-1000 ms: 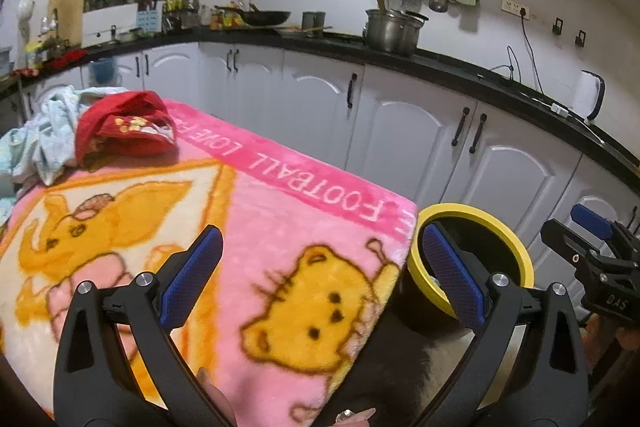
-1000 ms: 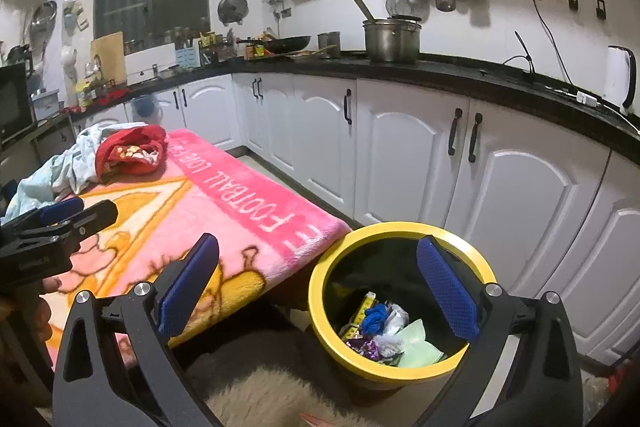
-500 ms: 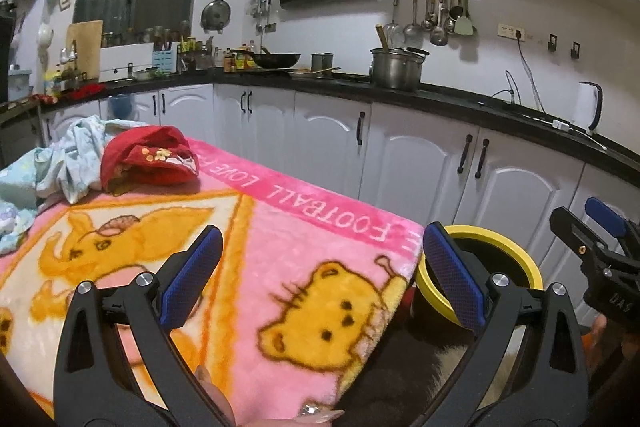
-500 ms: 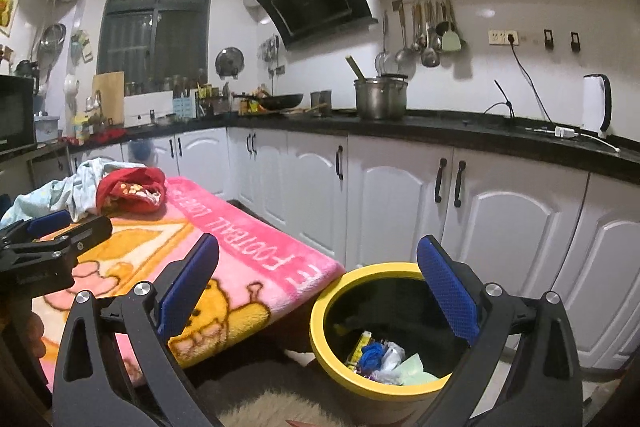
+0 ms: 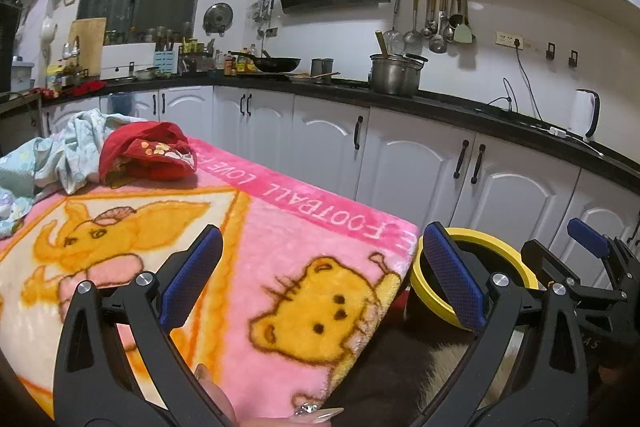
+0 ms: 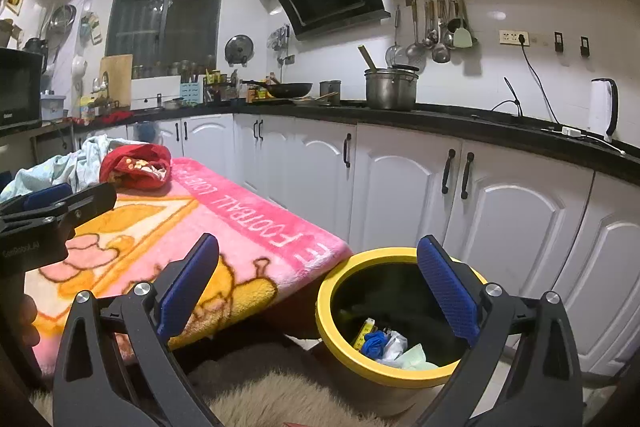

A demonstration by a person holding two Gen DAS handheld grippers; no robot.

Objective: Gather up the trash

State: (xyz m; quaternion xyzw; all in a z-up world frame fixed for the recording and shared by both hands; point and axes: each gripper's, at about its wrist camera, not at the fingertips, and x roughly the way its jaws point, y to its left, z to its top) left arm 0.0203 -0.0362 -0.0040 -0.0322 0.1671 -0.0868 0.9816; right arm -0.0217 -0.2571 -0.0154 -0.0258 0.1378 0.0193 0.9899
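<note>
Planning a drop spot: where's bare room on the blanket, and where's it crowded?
Free: the blanket from the red cloth to its corner by the yellow bin, under the open left gripper. Crowded: the far end, red cloth against pale laundry. Bin already holds trash.

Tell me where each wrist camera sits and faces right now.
Left wrist: behind the open left claw, over the pink cartoon blanket; fingertips show, right claw at right.
Right wrist: behind the open right claw, above the yellow-rimmed trash bin; left claw at left.
Shared: blanket, bin, white cabinets.
</note>
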